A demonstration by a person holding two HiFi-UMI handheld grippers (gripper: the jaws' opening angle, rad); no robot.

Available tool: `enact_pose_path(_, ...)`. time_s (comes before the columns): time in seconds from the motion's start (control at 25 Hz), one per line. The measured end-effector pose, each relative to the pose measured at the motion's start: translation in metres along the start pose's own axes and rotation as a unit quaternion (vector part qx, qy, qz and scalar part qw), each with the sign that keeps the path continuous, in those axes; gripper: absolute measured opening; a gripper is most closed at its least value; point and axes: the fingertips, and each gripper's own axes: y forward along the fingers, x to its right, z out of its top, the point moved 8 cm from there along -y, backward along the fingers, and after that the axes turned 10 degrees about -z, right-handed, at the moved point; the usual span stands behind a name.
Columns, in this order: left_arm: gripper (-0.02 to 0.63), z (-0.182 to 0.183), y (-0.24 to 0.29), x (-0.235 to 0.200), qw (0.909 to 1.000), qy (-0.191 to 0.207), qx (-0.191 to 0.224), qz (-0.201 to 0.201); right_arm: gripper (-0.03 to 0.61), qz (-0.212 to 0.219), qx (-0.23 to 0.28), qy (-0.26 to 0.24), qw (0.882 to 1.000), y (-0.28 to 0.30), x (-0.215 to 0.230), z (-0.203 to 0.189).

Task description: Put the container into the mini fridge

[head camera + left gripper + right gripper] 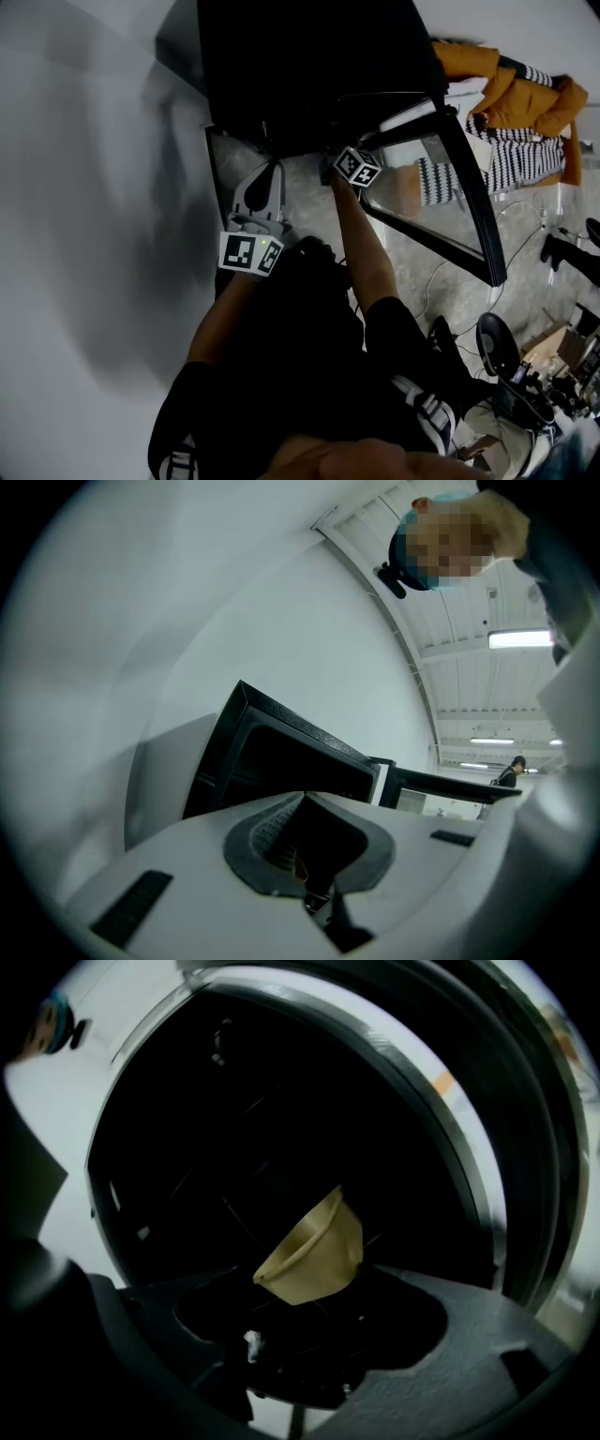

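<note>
The tan container (314, 1251) is seen inside the dark mini fridge (309, 66), whose door (473, 197) is swung open. The right tool (286, 1321) is reached into the cavity and is spread wide, released; the container is framed between its jaws but not pressed by them. The left tool (305, 803) is held outside, clenched on nothing, and is pointed at the fridge.
</note>
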Motion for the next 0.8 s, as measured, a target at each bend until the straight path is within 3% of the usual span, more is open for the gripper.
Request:
enact_pose_path(0.2, 0.005, -0.002, -0.001, -0.003, 1.0, -0.003, 0.0, 0.002, 0.314, -0.021, -0.028, -0.109, 0.993, -0.001, -0.01, -0.004)
enact_pose_path(0.44, 0.005, -0.003, -0.001, -0.006, 1.0, -0.004, 0.002, 0.002, 0.314, -0.062, -0.044, -0.204, 0.976, 0.001, -0.015, -0.009)
enact_pose_path(0.8, 0.005, -0.002, -0.001, -0.009, 1.0, -0.003, 0.006, 0.002, 0.266, -0.09, -0.034, -0.232, 0.968, 0.009, -0.015, -0.006)
